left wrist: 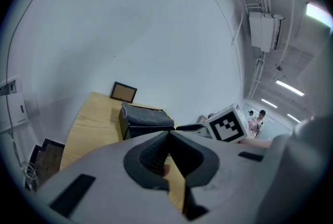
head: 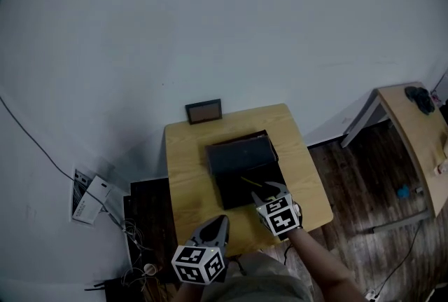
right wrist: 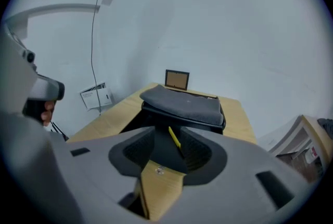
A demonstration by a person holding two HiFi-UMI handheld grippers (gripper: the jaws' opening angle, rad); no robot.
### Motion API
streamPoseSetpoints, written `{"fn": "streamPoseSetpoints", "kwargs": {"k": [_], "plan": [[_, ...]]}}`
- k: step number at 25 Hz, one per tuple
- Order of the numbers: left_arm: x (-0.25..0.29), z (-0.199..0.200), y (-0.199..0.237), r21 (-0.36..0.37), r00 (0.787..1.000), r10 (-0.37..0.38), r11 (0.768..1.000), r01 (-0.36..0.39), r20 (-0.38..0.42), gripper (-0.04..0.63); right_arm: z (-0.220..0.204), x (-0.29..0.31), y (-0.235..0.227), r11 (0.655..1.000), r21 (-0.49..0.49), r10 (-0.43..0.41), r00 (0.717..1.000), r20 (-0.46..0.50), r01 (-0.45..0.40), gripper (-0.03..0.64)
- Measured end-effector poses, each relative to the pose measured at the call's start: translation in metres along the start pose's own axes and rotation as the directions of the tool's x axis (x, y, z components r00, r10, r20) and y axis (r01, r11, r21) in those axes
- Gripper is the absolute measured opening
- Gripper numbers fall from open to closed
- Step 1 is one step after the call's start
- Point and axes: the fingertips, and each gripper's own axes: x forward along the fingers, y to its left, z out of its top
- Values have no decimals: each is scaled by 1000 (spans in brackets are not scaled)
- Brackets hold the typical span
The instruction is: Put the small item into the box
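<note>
A black box [head: 234, 197] lies open on the wooden table [head: 187, 174], its padded lid [head: 238, 155] tipped back. A thin yellow stick, the small item [head: 250, 182], rests inside the box. My right gripper [head: 269, 189] hovers over the box's near edge, open. In the right gripper view the yellow item [right wrist: 175, 137] shows between the spread jaws of the right gripper [right wrist: 166, 130], untouched by the pads, with the lid [right wrist: 182, 103] behind it. My left gripper [head: 217, 225] hangs at the table's front edge, shut with nothing clearly in it. In its own view the left gripper [left wrist: 167, 133] points toward the box [left wrist: 143, 119].
A small picture frame [head: 204, 111] leans against the wall at the table's back edge. A second wooden table [head: 418, 136] stands at the right with a dark object on it. Papers [head: 89, 200] and cables lie at the left by the wall.
</note>
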Motion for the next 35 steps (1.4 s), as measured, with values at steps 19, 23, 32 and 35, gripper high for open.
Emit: {"fn": "streamPoseSetpoints", "kwargs": {"k": [19, 23, 32, 35], "plan": [[-66, -29, -32, 46, 998, -47, 998, 45, 32, 3, 14, -170, 58, 969, 243, -135, 910, 392, 39, 15], [-73, -34, -37, 48, 998, -56, 997, 54, 37, 3, 11, -196, 72, 966, 257, -125, 895, 427, 12, 12], [-76, -37, -44, 55, 997, -67, 996, 64, 43, 2, 7, -212, 78, 969, 245, -98, 882, 461, -21, 2], [-74, -36, -44, 54, 997, -64, 997, 62, 41, 3, 3, -209, 79, 973, 230, -80, 892, 445, -27, 0]]}}
